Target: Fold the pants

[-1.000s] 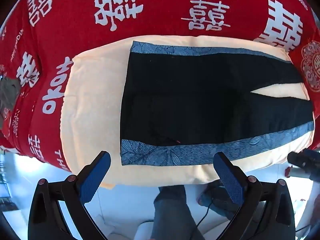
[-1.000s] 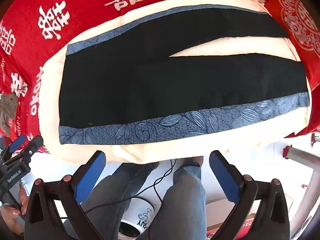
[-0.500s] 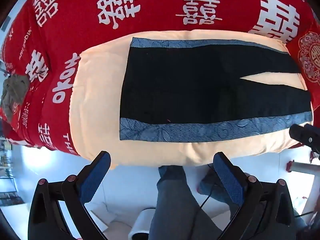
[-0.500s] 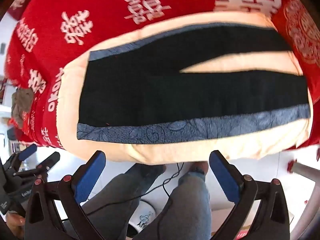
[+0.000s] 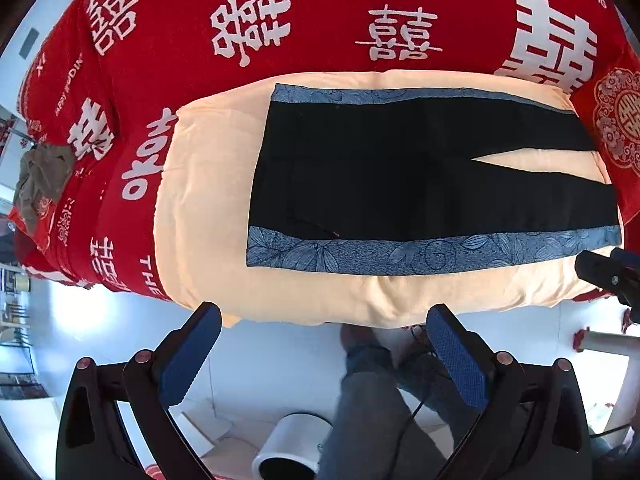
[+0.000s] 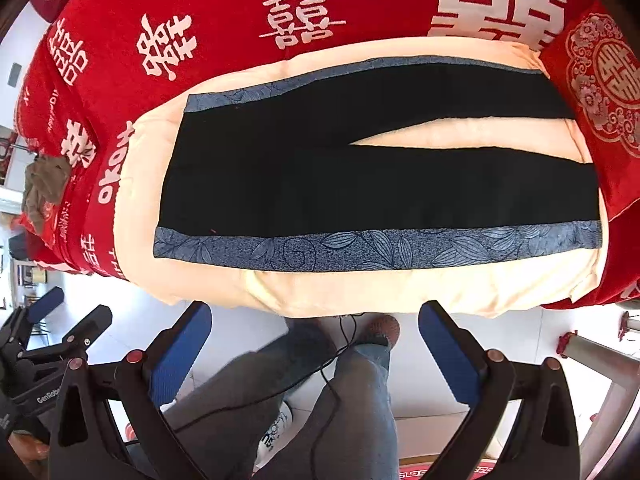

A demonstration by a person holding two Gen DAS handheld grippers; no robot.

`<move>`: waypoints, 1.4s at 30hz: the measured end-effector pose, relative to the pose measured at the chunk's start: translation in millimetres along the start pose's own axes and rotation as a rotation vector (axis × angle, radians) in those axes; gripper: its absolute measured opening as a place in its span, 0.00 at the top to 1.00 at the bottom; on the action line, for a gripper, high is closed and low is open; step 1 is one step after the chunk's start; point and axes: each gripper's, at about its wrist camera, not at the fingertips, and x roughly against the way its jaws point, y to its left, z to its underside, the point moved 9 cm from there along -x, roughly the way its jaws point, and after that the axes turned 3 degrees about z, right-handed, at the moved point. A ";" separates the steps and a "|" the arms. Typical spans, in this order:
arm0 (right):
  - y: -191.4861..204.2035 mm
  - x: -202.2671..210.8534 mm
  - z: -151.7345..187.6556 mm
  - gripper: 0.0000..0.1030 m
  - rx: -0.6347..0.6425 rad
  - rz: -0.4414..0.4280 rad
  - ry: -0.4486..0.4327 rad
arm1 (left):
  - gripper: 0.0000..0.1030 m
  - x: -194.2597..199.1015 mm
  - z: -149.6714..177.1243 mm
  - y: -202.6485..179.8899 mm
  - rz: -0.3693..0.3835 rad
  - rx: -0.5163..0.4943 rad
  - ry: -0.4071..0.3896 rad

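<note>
Black pants [image 5: 400,176] [image 6: 340,184] with blue leaf-patterned side bands lie flat on a cream quilt [image 5: 208,208] [image 6: 360,284], waist at the left, two legs running right with a narrow gap between them. My left gripper [image 5: 320,320] hangs open over the floor, short of the quilt's near edge, below the waist half. My right gripper [image 6: 316,316] is open too, off the near edge, below the middle of the pants. Neither touches the cloth. The right gripper's body [image 5: 608,276] shows at the left view's right edge; the left gripper's body [image 6: 44,340] at the right view's left.
A red bedspread [image 5: 280,12] [image 6: 240,8] with white characters covers the bed under the quilt. A red pillow [image 6: 600,80] lies at the right end. A crumpled brown cloth [image 5: 40,176] sits at the far left. The person's legs [image 6: 352,400] and a cable stand on the white floor.
Both grippers have drawn back and up from the bed, so the pants and quilt look smaller and farther. The pants have not moved. Both grippers stay open.
</note>
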 end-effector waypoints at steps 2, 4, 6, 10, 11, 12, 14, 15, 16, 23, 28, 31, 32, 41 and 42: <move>3.5 -1.6 -0.6 0.00 0.002 0.019 -0.007 | 0.00 -6.6 -0.1 2.1 0.029 -0.006 0.030; 7.3 -5.2 1.4 0.00 -0.014 0.024 0.000 | 0.00 -13.7 0.7 7.8 0.032 -0.009 0.061; 9.5 -8.1 1.3 0.00 -0.038 0.030 0.002 | 0.00 -16.1 -2.5 15.9 0.010 -0.012 0.057; 13.4 -16.1 2.4 0.00 -0.088 0.038 0.015 | 0.00 -21.6 -6.8 35.3 -0.013 -0.004 0.057; 14.6 -18.5 3.5 0.00 -0.096 0.038 0.021 | 0.00 -23.9 -6.7 38.0 -0.012 -0.003 0.064; 16.5 -20.8 4.7 0.00 -0.103 0.039 0.029 | 0.00 -26.6 -6.4 40.2 -0.012 -0.005 0.072; 20.8 -25.9 7.2 0.00 -0.110 0.043 0.044 | 0.00 -30.1 -8.2 42.7 -0.009 -0.010 0.083; 22.1 -27.7 8.1 0.00 -0.110 0.044 0.051 | 0.00 -31.0 -9.3 44.0 -0.008 -0.014 0.084; 24.1 -28.6 8.5 0.00 -0.111 0.049 0.054 | 0.00 -31.2 -11.2 45.4 -0.011 -0.022 0.082; 29.9 -26.1 4.0 0.00 -0.106 0.087 0.036 | 0.00 -34.7 -21.6 42.6 0.005 -0.069 0.079; 29.0 -28.1 2.5 0.00 -0.129 0.090 0.037 | 0.00 -36.4 -29.0 42.8 0.000 -0.087 0.076; 27.4 -27.7 0.5 0.00 -0.142 0.088 0.032 | 0.00 -36.1 -31.1 44.5 -0.021 -0.092 0.069; 27.6 -28.0 0.4 0.00 -0.142 0.088 0.034 | 0.00 -36.5 -31.7 45.1 -0.021 -0.093 0.070; 32.2 -29.1 -2.7 0.00 -0.129 0.090 0.039 | 0.00 -38.6 -33.1 48.0 -0.016 -0.081 0.071; 32.6 -28.9 -2.8 0.00 -0.131 0.090 0.038 | 0.00 -38.7 -33.0 48.0 -0.015 -0.082 0.071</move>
